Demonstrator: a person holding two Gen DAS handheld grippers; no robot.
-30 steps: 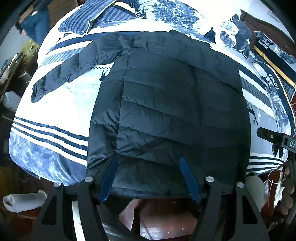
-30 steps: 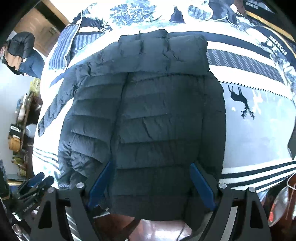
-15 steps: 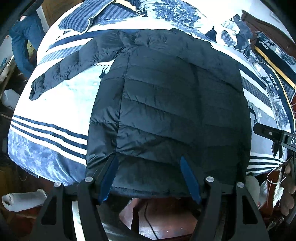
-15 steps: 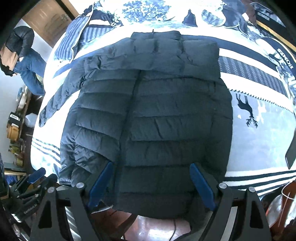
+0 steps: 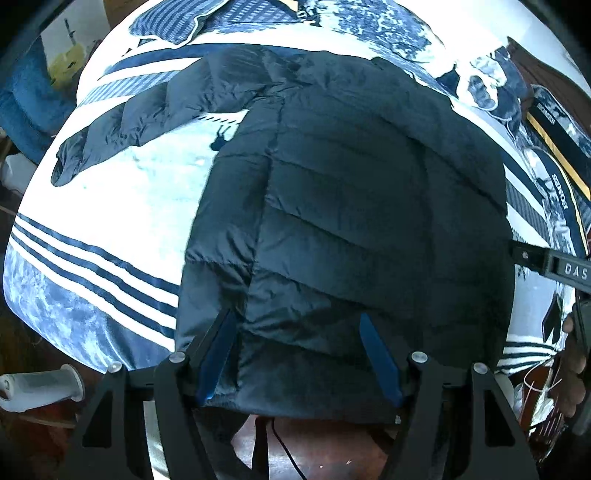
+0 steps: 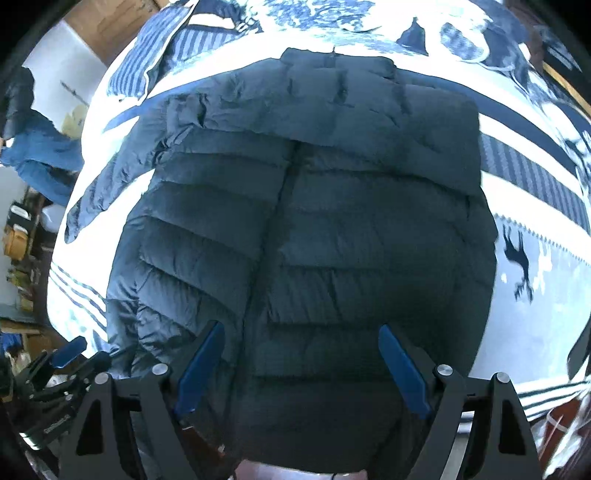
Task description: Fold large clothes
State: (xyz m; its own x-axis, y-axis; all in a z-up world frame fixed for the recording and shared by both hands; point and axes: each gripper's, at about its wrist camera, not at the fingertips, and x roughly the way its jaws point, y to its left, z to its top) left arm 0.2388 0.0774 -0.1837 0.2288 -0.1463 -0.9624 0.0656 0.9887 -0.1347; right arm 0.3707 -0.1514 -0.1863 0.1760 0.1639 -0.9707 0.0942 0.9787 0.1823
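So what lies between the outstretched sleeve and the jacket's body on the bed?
In the left wrist view, only bare bedspread shows between the sleeve and the jacket body, with a small dark deer print near the armpit.

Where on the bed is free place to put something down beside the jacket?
Free: the pale patch of bedspread between the spread sleeve and the jacket body, and the patch with the deer print on the other side. Crowded: the pillows at the head.
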